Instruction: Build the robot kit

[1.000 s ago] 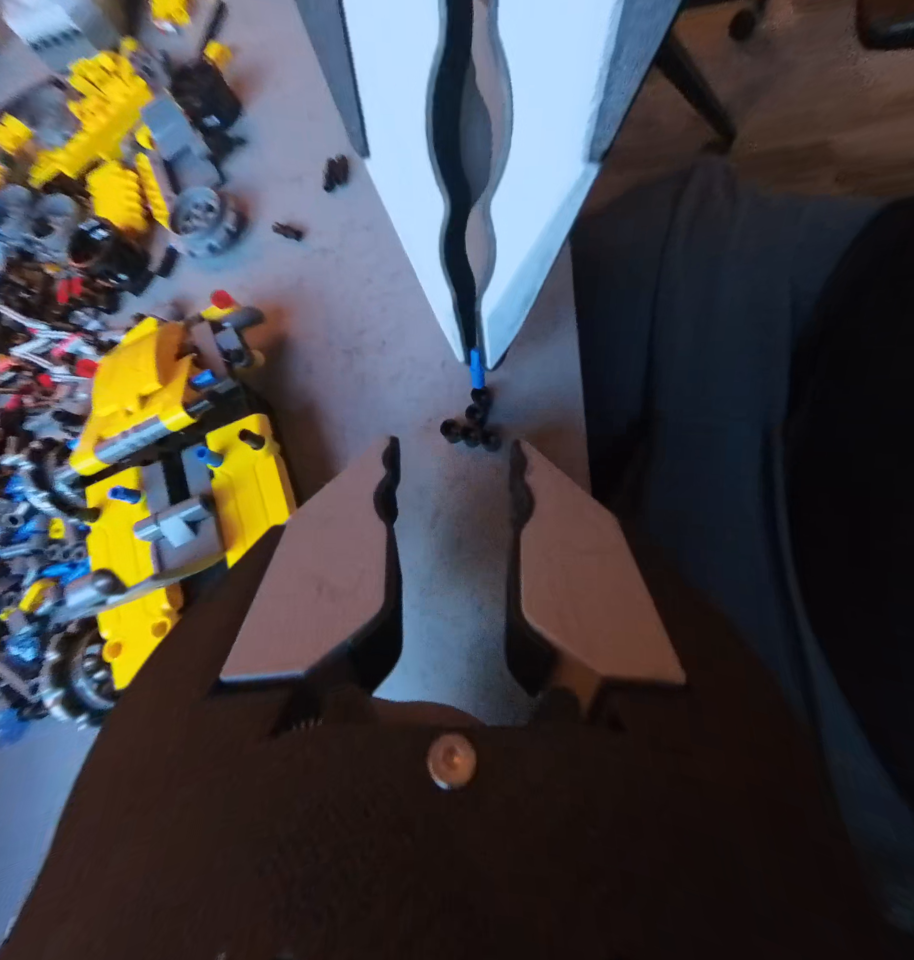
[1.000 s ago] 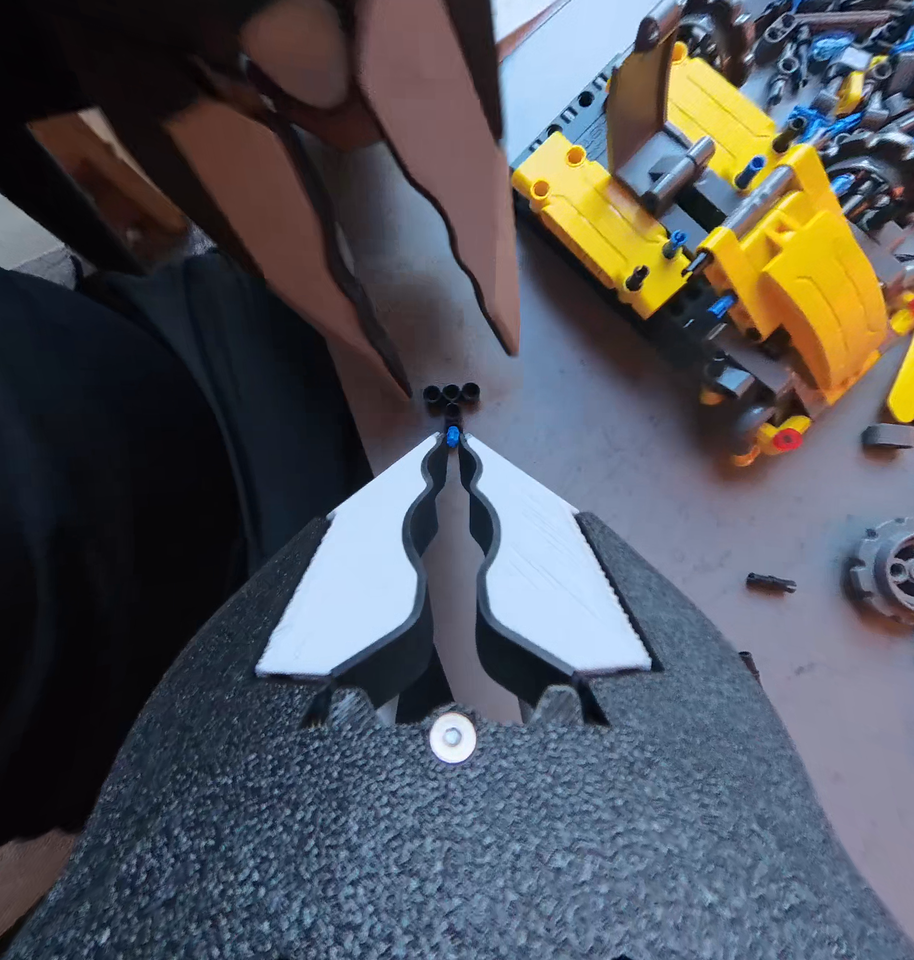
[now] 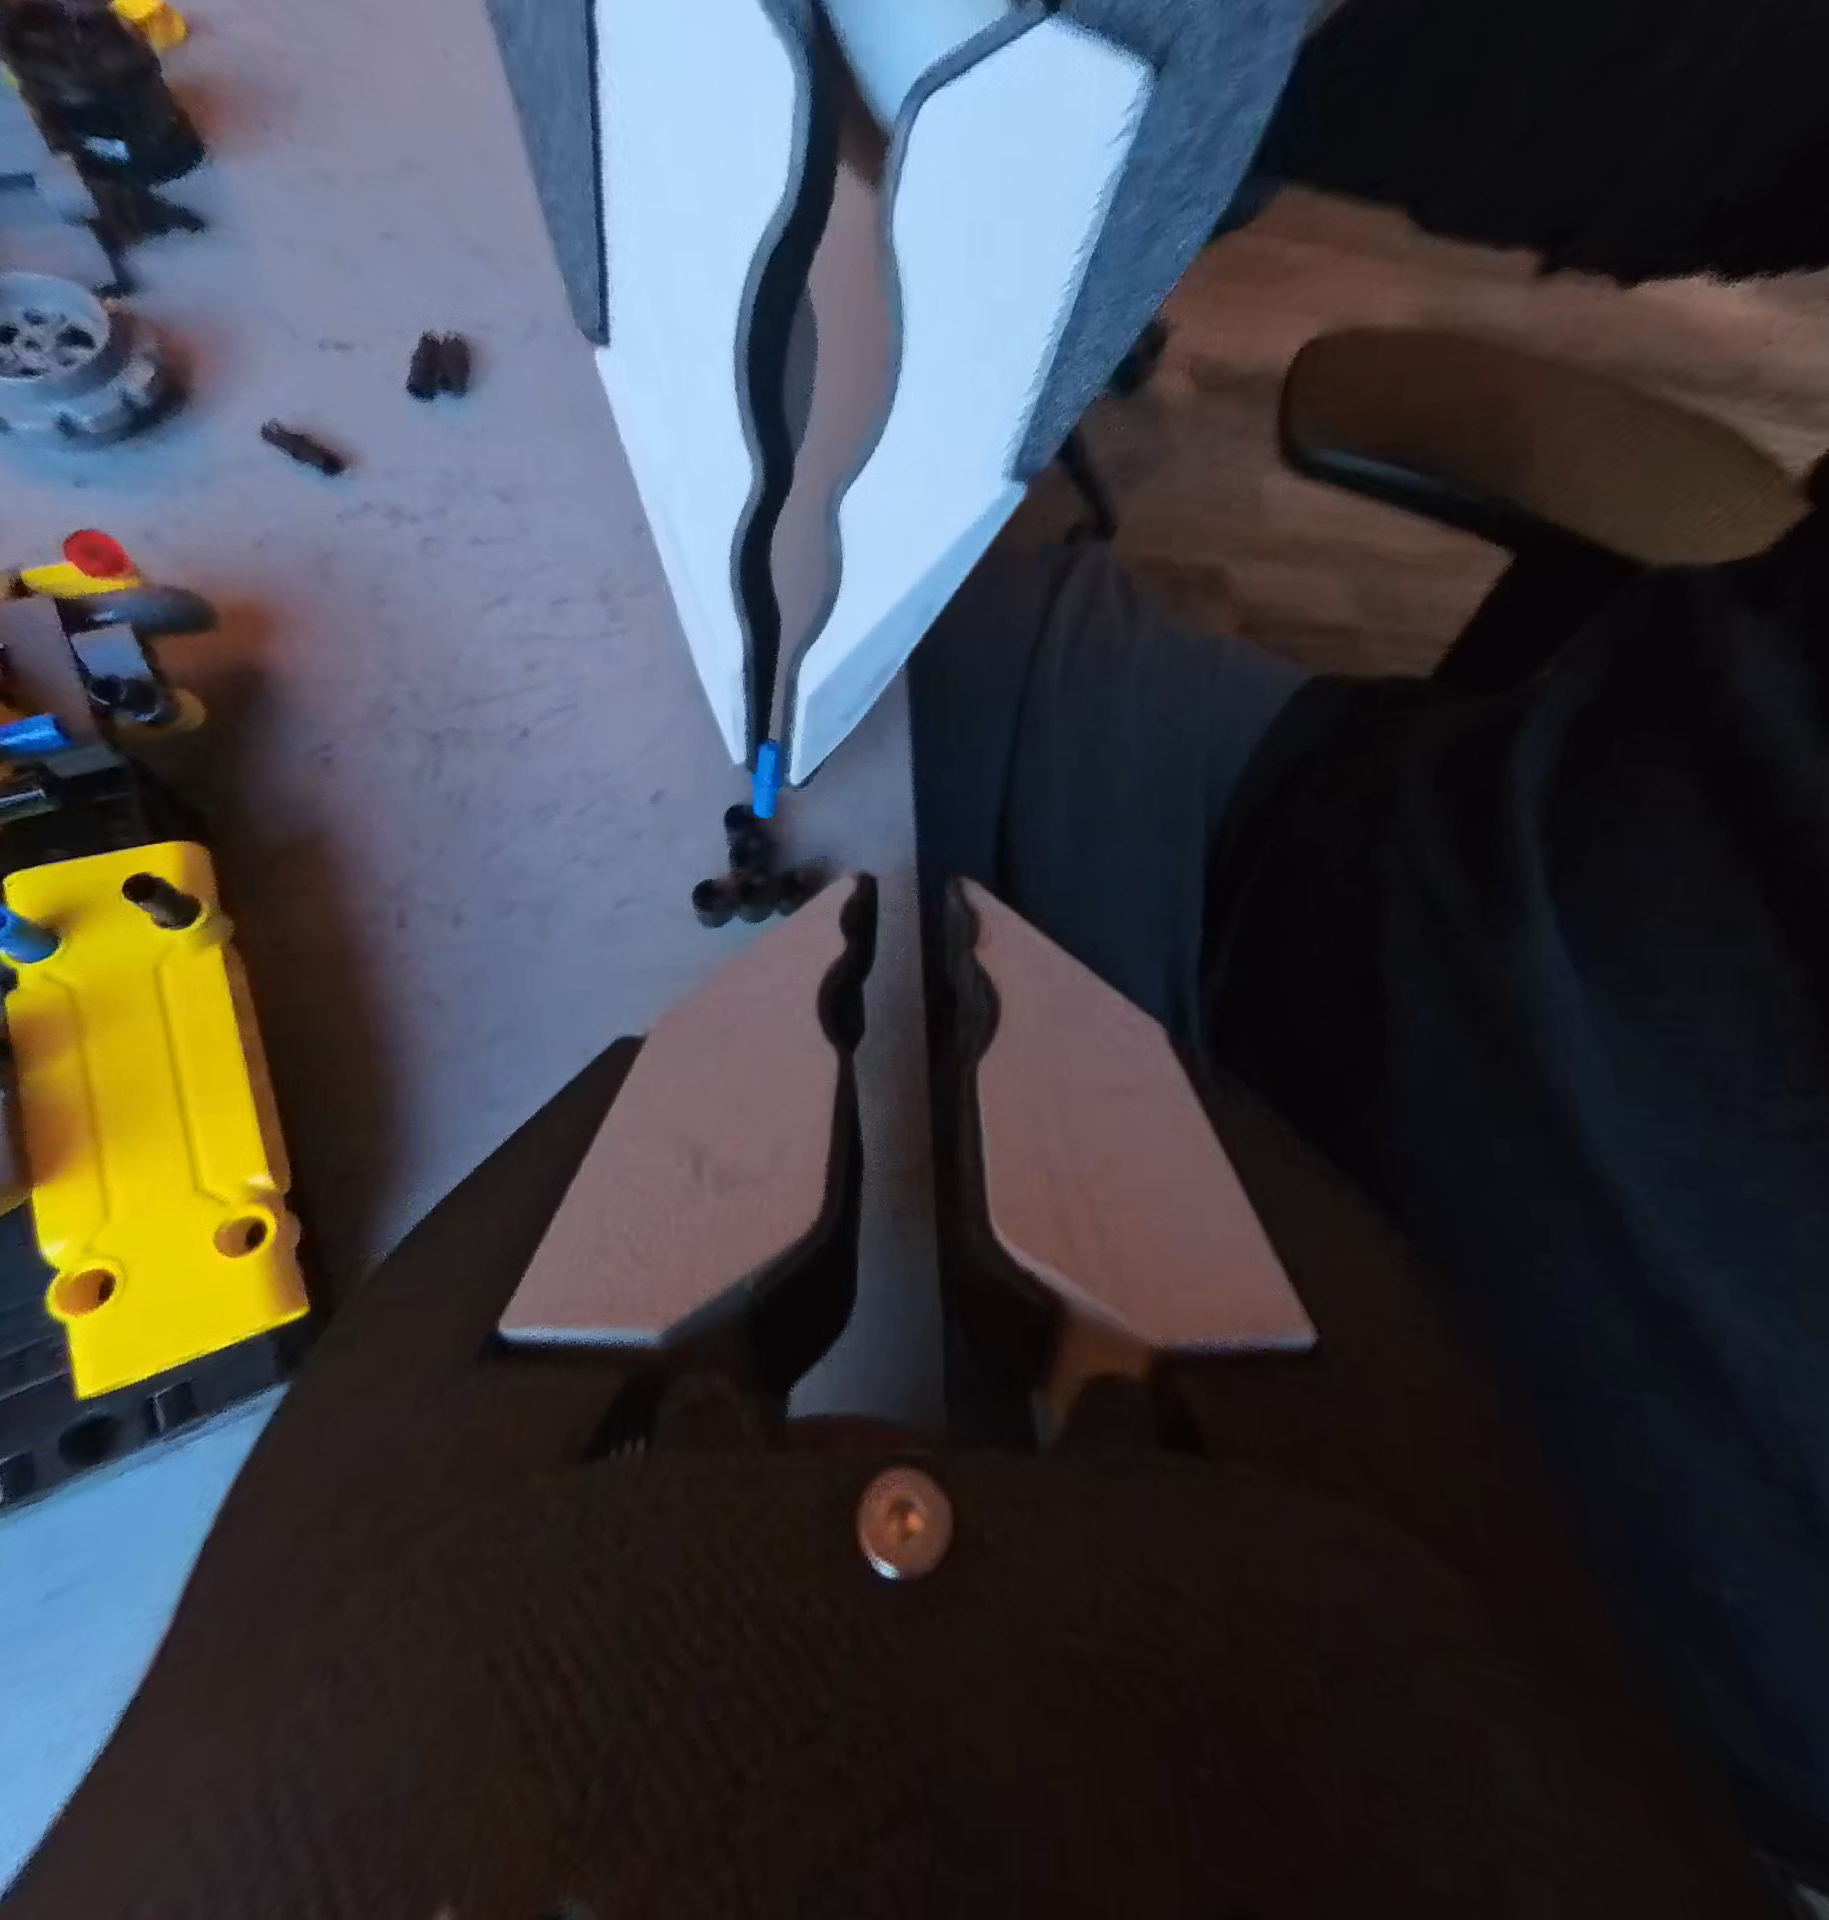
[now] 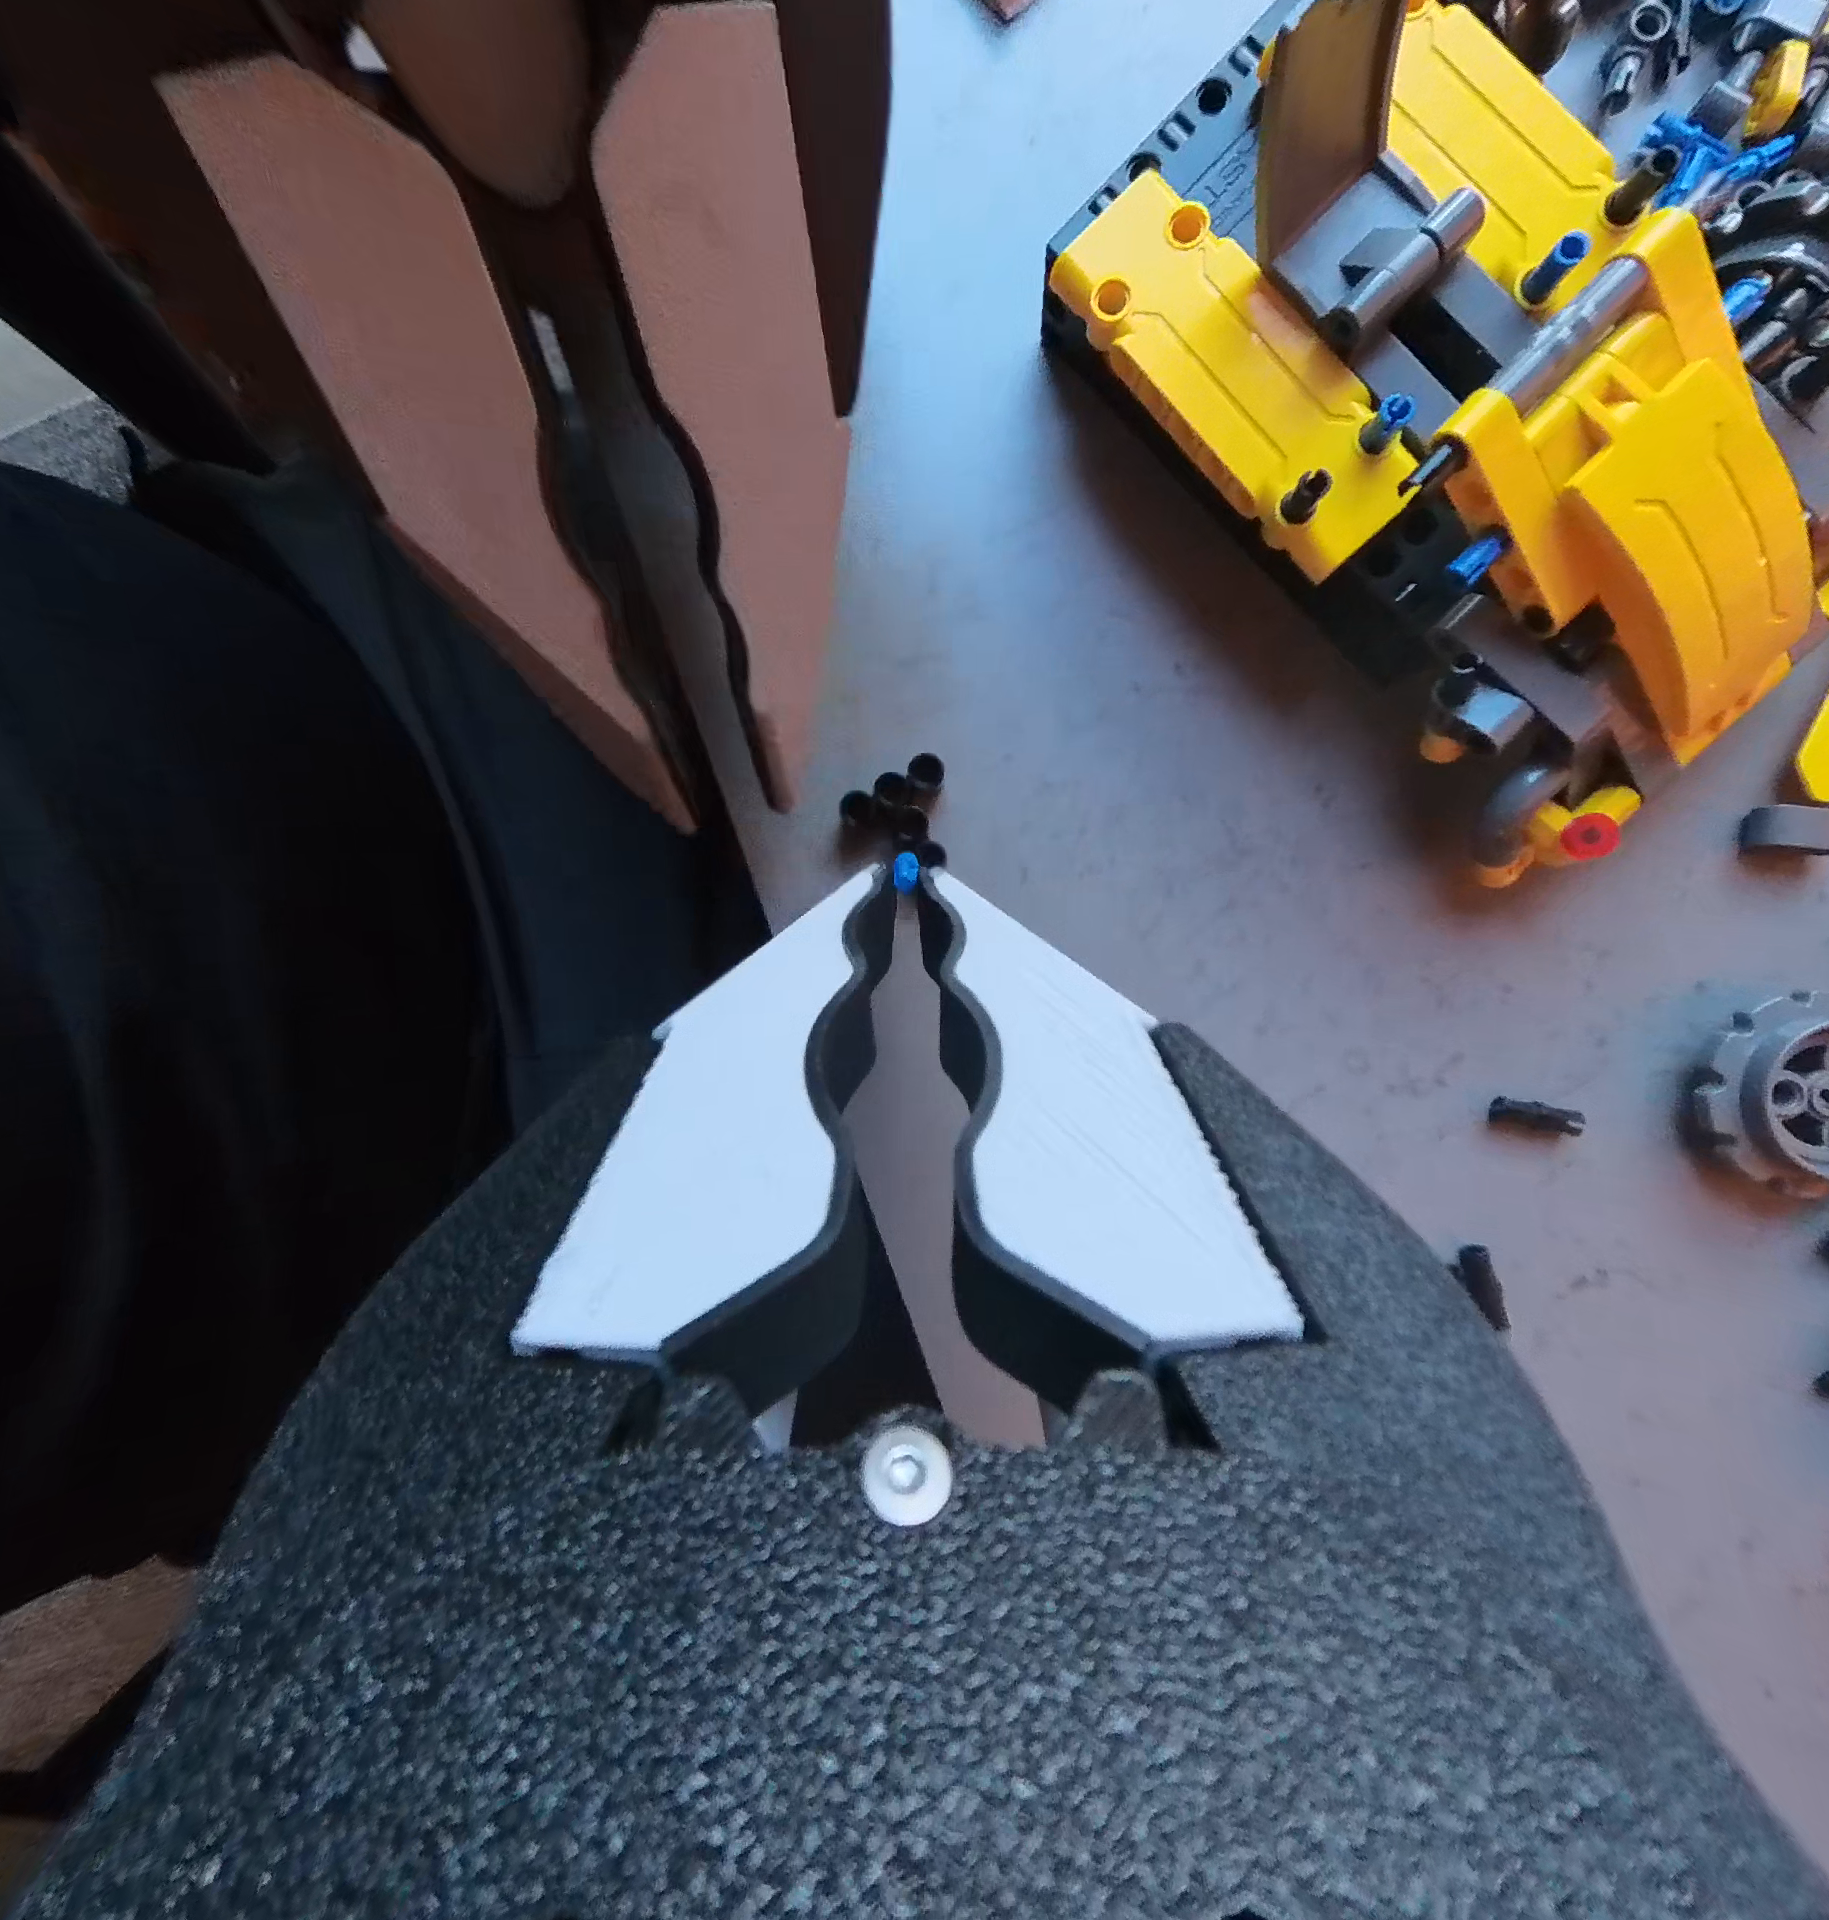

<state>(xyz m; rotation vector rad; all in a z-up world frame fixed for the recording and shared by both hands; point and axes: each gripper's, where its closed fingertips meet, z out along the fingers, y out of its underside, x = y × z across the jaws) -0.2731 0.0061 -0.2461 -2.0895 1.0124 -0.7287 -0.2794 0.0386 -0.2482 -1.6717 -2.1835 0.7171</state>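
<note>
My right gripper (image 4: pixel 905 878) has white fingers shut on a small blue pin (image 4: pixel 905 871). The pin's free end meets the stem of a black T-shaped connector (image 4: pixel 894 805) on the grey table (image 4: pixel 1149 935). In the left wrist view the right gripper (image 3: pixel 770 758) comes down from the top with the pin (image 3: pixel 766 779) and the connector (image 3: pixel 749 878). My left gripper (image 3: pixel 905 894) has brown fingers with a narrow gap and nothing between them. Its left fingertip is beside the connector's right end, over the table edge. It also shows in the right wrist view (image 4: pixel 733 810).
A yellow and black toy vehicle (image 4: pixel 1461 416) stands on the table, and also shows in the left wrist view (image 3: pixel 151 1122). A grey wheel hub (image 4: pixel 1814 1101), loose black pins (image 4: pixel 1535 1114) and a pile of small parts (image 4: pixel 1720 104) lie around. A person's dark clothing (image 3: pixel 1512 1039) is past the table edge. The tips of both grippers are at nearly the same place. From the right gripper's tips to the grey wheel hub (image 4: pixel 1814 1101) is close to 15 cm. It turns up in the left wrist view (image 3: pixel 55 347) as well.
My left gripper's fingers have closed to a narrow gap and moved right toward the table edge, close beside the connector. The right gripper still holds the blue pin.
</note>
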